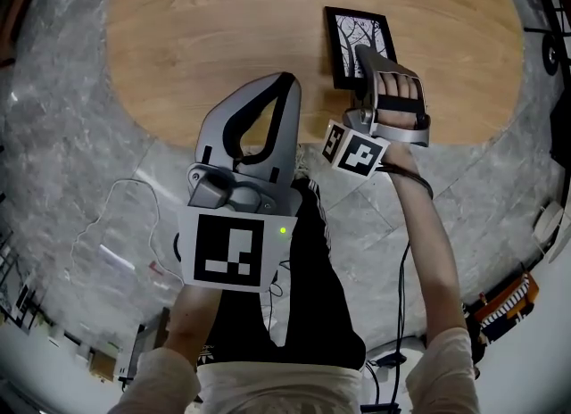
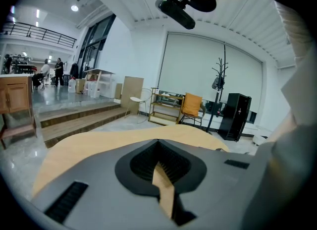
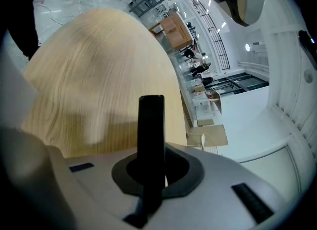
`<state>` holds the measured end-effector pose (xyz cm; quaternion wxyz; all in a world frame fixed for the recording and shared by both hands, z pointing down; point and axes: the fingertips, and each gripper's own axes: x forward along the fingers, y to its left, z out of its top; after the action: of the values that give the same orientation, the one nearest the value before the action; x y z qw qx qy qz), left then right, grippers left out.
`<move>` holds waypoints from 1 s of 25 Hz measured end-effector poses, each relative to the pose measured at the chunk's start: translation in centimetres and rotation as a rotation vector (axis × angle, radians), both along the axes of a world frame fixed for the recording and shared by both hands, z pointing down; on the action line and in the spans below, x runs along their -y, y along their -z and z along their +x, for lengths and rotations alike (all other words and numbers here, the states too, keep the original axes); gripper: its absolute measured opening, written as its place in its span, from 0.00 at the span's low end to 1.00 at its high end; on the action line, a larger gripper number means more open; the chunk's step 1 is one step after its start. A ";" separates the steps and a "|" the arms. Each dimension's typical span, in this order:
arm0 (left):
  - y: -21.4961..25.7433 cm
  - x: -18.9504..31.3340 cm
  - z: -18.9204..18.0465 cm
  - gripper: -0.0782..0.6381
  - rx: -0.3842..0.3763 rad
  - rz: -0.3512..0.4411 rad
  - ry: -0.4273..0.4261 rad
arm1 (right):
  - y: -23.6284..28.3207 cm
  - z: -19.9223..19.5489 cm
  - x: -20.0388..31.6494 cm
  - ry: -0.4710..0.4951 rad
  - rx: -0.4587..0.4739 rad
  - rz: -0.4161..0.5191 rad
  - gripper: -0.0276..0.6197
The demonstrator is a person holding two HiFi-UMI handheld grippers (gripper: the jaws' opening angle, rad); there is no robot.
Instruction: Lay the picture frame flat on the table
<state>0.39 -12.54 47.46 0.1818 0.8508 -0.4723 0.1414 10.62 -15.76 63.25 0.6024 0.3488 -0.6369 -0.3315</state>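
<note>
A black picture frame (image 1: 355, 30) with a tree print is over the right part of the oval wooden table (image 1: 223, 37), its picture facing up towards me. Whether it rests flat, I cannot tell. My right gripper (image 1: 362, 57) is shut on the frame's near edge. In the right gripper view the frame (image 3: 151, 125) stands edge-on between the jaws of that gripper (image 3: 151, 177), with the table (image 3: 99, 75) behind it. Held close to my body at the table's near edge, my left gripper (image 1: 285, 80) is shut with nothing in it; in its own view (image 2: 161, 167) only the table (image 2: 74, 147) shows ahead.
Grey stone floor surrounds the table. A white cable (image 1: 134, 191) lies on the floor at the left, and dark cables (image 1: 401, 314) run beside my right arm. Racks and clutter (image 1: 508, 301) stand at the lower right. Steps (image 2: 74, 120) and a shelf with a chair (image 2: 190, 106) lie beyond the table.
</note>
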 end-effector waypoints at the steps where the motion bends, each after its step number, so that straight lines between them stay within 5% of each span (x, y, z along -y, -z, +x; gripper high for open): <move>1: -0.1 0.0 0.1 0.12 0.000 -0.002 -0.002 | -0.1 -0.1 -0.1 0.008 -0.003 -0.007 0.07; 7: -0.1 -0.3 0.6 0.12 0.004 -0.008 -0.032 | -0.9 -0.3 -0.2 0.050 -0.022 -0.056 0.07; 14: -0.4 -0.7 -0.3 0.12 0.003 -0.005 -0.041 | -1.4 -1.3 -0.4 0.036 0.066 -0.190 0.08; 25: -0.4 -1.5 -1.3 0.12 0.011 -0.006 -0.043 | -3.4 -2.0 -3.4 0.037 0.105 -0.510 0.42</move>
<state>-0.90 -11.07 47.82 0.1786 0.8595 -0.4544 0.1512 8.67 -12.39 66.66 0.6307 0.1908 -0.7365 -0.1527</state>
